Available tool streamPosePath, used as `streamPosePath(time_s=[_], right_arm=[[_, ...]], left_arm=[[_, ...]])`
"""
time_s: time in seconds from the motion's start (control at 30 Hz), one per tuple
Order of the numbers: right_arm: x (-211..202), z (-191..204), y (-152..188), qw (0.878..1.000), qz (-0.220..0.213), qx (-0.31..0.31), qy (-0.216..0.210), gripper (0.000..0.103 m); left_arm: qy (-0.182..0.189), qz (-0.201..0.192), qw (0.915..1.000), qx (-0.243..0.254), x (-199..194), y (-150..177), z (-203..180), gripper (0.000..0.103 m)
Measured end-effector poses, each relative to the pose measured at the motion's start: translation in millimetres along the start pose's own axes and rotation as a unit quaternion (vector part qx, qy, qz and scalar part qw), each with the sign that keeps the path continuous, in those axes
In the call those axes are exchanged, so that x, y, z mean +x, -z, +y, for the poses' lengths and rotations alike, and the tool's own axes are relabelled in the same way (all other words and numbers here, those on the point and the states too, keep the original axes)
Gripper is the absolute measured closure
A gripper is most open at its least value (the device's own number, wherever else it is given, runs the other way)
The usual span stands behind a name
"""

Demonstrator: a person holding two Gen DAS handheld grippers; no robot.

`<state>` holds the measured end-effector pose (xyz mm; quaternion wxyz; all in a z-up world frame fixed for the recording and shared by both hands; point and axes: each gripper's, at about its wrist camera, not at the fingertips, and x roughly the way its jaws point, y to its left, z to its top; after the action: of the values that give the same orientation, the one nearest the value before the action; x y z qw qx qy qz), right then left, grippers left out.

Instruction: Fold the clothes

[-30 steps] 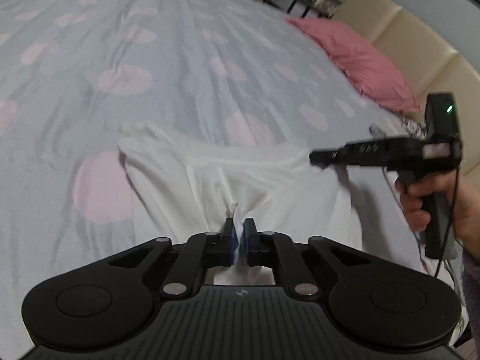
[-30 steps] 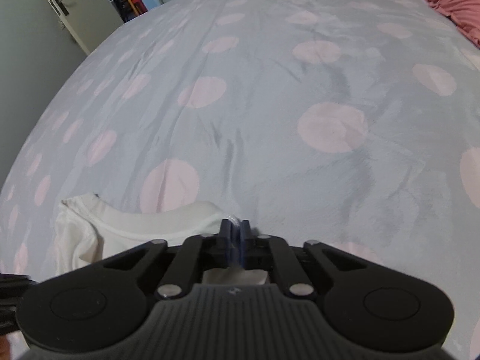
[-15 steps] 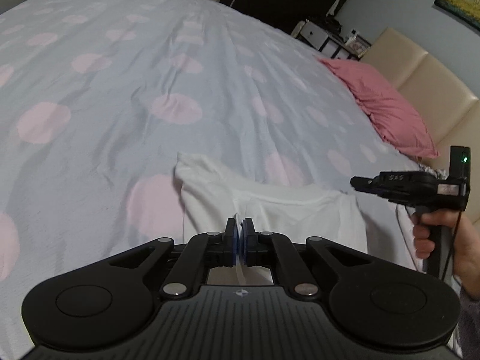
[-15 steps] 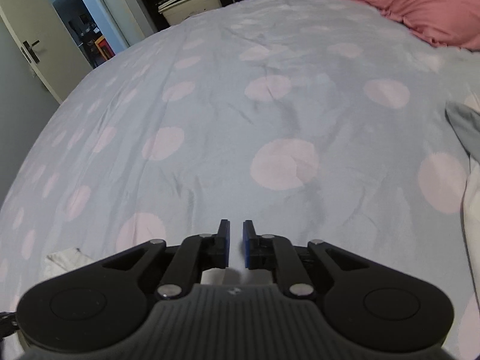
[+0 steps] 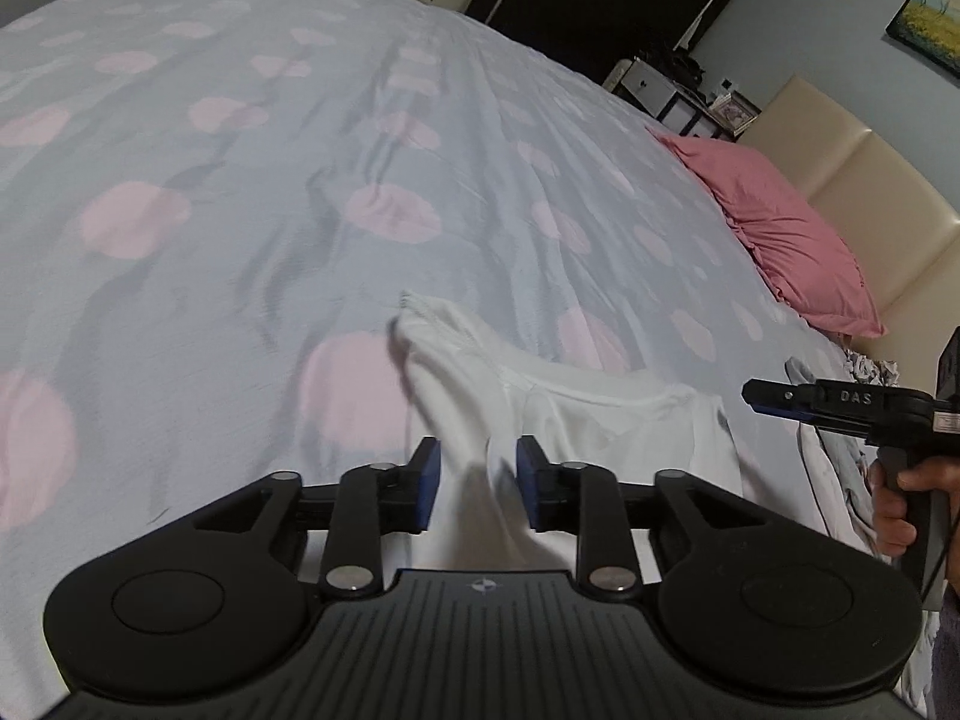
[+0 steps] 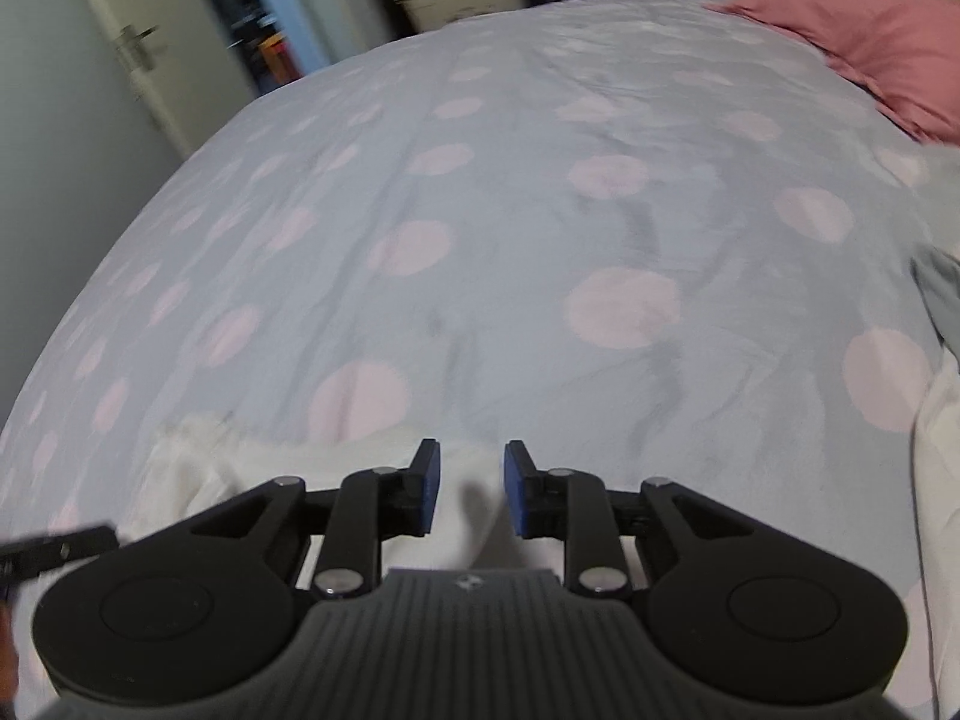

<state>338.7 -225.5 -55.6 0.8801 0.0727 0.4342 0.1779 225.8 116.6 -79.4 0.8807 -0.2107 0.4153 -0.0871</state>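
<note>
A white garment [image 5: 576, 420] lies spread on a bed [image 5: 360, 180] covered in a pale blue sheet with pink dots, both handheld tools poised just above its near edge. Left of the garment's raised corner, the sheet runs bare and rumpled toward a doorway. Over the garment, the left tool [image 5: 476, 489] hangs with its blue pads parted, a peaked ridge of white cloth rising in the gap but touched by neither pad, so it grips nothing; the cloth likely stands up that way because it was pinched there. To the right of the garment, the right tool [image 6: 470, 489] also gapes wide and empty above the white fabric, its side profile visible from the left camera with a hand [image 5: 894, 504] wrapped round the grip. The garment appears laid flat, neckline away from the person, probably to set up a fold. Right of it sits a heap of grey and white clothes [image 5: 840, 450], presumably waiting their turn, and beyond them a pink pillow [image 5: 780, 228] rests against a cream headboard [image 5: 864, 192].
</note>
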Motion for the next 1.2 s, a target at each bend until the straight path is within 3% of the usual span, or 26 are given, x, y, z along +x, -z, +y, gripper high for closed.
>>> streamPosePath(time_s=[0.13, 0.33, 0.6, 0.67, 0.8, 0.87, 0.93, 0.97, 1.2], right_arm=[[-10.4, 24.7, 13.5, 0.999, 0.01, -0.025, -0.028, 0.076], [-14.2, 71.7, 21.6, 0.995, 0.02, -0.068, -0.076, 0.076], [16.7, 141.4, 22.4, 0.979, 0.044, -0.147, -0.134, 0.076], [29.4, 154.6, 25.7, 0.973, 0.061, -0.171, -0.142, 0.077], [46.7, 166.3, 37.0, 0.961, 0.078, -0.244, -0.109, 0.075], [51.8, 160.7, 39.6, 0.959, 0.087, -0.247, -0.109, 0.077], [55.8, 155.1, 41.5, 0.958, 0.097, -0.246, -0.112, 0.103], [56.6, 153.1, 42.1, 0.957, 0.101, -0.248, -0.109, 0.103], [37.5, 134.2, 16.4, 0.975, 0.043, -0.195, -0.1, 0.103]], left_arm=[[0.028, -0.002, 0.9996, -0.009, -18.3, 19.1, 5.1, 0.064], [0.036, 0.037, 0.9974, 0.05, -21.2, 49.9, -10.6, 0.064], [0.046, 0.05, 0.9965, 0.048, 1.5, 65.2, -18.9, 0.065], [0.05, 0.048, 0.9966, 0.044, 3.4, 63.9, -17.0, 0.068], [0.06, 0.048, 0.9961, 0.043, 5.8, 63.9, -14.4, 0.087], [0.066, 0.052, 0.9953, 0.048, 6.6, 64.5, -15.3, 0.095], [0.059, 0.053, 0.9948, 0.063, 7.8, 65.4, -20.6, 0.102], [0.055, 0.052, 0.9948, 0.068, 7.8, 65.2, -22.7, 0.103], [0.042, 0.041, 0.9954, 0.076, -10.1, 52.4, -31.3, 0.103]])
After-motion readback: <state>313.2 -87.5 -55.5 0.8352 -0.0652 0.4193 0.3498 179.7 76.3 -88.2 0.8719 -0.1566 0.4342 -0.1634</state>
